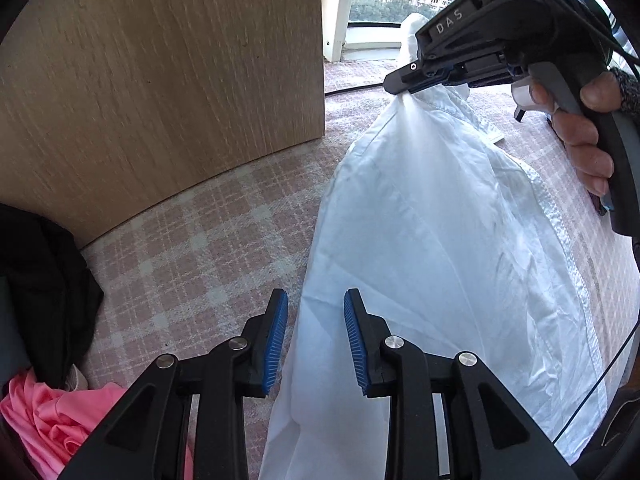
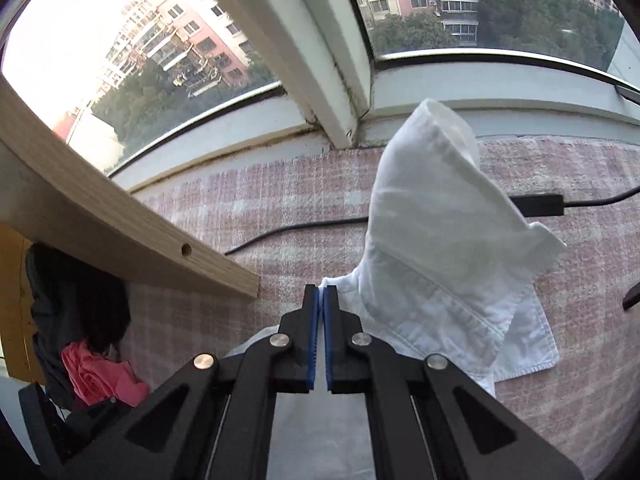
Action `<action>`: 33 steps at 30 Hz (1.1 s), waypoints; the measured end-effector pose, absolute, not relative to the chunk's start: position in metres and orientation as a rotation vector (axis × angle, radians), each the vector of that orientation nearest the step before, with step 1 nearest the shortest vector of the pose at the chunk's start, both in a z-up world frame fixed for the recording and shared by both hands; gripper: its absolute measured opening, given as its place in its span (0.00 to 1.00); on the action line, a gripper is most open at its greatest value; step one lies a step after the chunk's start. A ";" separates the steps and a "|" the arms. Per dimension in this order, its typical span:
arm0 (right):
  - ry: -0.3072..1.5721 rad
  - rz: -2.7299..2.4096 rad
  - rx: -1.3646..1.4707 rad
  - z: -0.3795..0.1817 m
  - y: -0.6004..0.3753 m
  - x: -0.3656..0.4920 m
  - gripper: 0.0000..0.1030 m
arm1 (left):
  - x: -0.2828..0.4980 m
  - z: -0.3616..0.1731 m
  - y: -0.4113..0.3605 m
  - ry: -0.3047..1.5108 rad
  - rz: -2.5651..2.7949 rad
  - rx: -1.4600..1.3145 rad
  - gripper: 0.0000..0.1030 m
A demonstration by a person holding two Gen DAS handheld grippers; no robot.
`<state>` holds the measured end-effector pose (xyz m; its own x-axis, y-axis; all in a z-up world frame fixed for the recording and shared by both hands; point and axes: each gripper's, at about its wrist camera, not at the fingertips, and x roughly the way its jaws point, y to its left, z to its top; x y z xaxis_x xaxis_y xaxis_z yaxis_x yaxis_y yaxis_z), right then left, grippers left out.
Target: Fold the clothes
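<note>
Currently, my findings from the remote station:

Surface: pink checked cover [image 1: 208, 240], with a wooden panel [image 1: 160, 80] standing at its far left.

Garment: white shirt [image 1: 440, 240] lies spread on the cover, its long axis running from my near edge away toward the window [image 2: 520, 20]; the collar end is the far end.

Right gripper [image 2: 321, 300]: closed, blue pads together on a pinch of the shirt near the collar. In the left view the cloth rises in a taut peak to those pads, so I judge this end to be lifted slightly clear of the cover.

Collar region: in the right view a sleeve or collar piece [image 2: 432, 200] stands up just beyond the closed pads (I cannot tell which part it is).

Left gripper [image 1: 316, 340]: jaws partly apart and holding nothing; the shirt's left edge shows in the gap between the pads, but no pad presses on it.

Key relation: the shirt lies straight ahead and slightly right of my left tool, and the near hem end is the left tool's to take, the right being committed at the far end.

Next move, my judgement: lower the left jaws over that near edge and close, so both ends are controlled along the long axis.

Bystanders: pink garment [image 1: 52, 424] and dark garment [image 1: 44, 280] heaped at the left, well apart from the shirt.

Risk: a black cable [image 2: 300, 228] crosses the cover beyond the collar.
</note>
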<state>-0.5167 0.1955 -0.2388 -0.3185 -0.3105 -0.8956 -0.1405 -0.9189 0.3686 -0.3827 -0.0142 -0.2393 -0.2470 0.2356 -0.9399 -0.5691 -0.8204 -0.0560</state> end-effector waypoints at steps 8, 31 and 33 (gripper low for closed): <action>-0.493 -2.297 1.812 -0.255 0.168 -0.527 0.08 | -0.383 -0.250 -0.013 0.456 2.136 -1.545 0.25; 0.064 -2.560 1.794 -0.240 0.239 -0.466 0.09 | -0.414 -0.238 0.058 0.608 2.240 -1.441 0.28; -0.067 -2.484 1.759 -0.233 0.241 -0.459 0.09 | -0.409 -0.218 0.046 0.542 2.254 -1.419 0.28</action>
